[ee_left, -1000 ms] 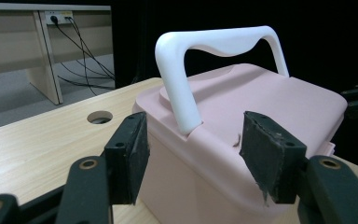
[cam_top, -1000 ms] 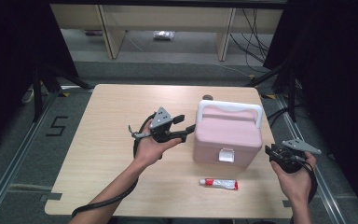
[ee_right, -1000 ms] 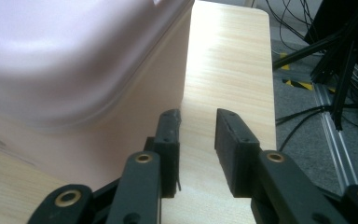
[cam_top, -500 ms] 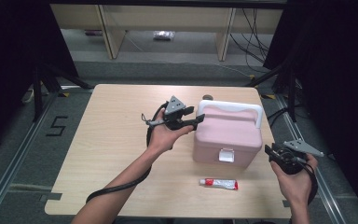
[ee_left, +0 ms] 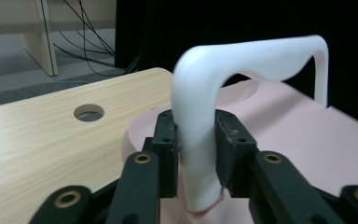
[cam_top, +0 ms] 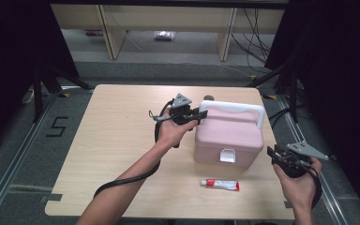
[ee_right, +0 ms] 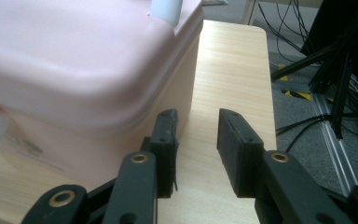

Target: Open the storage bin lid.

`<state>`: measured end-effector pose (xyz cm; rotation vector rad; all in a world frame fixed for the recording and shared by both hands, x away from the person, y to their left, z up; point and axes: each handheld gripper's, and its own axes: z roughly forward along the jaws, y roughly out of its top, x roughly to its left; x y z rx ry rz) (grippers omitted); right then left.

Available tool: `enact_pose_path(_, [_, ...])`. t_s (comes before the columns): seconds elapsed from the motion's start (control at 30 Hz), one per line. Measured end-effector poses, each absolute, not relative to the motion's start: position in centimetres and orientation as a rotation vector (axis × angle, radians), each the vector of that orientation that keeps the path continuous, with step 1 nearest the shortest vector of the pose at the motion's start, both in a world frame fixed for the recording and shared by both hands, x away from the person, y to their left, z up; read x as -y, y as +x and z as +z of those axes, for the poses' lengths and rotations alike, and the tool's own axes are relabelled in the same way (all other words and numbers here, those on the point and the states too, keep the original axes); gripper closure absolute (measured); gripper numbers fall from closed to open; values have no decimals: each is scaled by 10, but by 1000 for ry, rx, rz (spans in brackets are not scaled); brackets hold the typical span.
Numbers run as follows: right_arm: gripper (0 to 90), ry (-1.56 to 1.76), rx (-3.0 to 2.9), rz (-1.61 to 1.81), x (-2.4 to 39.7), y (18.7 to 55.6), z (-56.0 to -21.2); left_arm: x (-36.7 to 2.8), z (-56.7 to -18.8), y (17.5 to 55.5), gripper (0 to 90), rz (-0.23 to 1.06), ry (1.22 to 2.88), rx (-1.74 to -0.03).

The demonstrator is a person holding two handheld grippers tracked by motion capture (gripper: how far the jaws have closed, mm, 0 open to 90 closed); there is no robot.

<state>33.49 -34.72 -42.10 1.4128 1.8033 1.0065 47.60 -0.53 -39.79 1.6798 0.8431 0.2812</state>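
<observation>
The left gripper (ee_left: 196,154), jaws just closed, pinches the white plastic handle (ee_left: 242,60) of a pink plastic box (cam_top: 229,136) on the light wooden table (cam_top: 117,140). The right gripper (ee_right: 196,140), spread and empty, waits beside the box; a red-and-white tube (cam_top: 220,184) lies in front.

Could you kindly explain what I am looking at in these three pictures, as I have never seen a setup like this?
A person at a light wooden table holds a black two-jaw gripper in each hand. One picture comes from a fixed camera above; the other two come from cameras riding on the grippers, looking along their jaws. On the table stand a pink plastic box with a white latch and, in front of it, a small white and red tube. The left gripper has just been closing its jaws, and they now clasp one end of the box's white carrying handle. The right gripper is open beside the box's right side, with nothing between its jaws.
</observation>
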Motion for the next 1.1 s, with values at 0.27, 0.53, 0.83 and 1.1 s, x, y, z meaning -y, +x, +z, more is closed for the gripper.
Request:
enact_pose_path(0.27, [900, 1443, -1813, 1037, 341, 324, -418, 7, -391, 477, 736, 256, 1684, -881])
enact_pose_path(0.53, [900, 1407, -1846, 1099, 333, 320, -413, 8, -385, 476, 737, 208, 1651, -938])
enact_pose_path(0.83, [900, 1415, -1847, 1161, 321, 321, -412, 8, -381, 476, 738, 181, 1644, -969])
enact_pose_path(1.1, [900, 1373, -1810, 1195, 317, 323, -409, 5, -379, 475, 731, 196, 1633, -940])
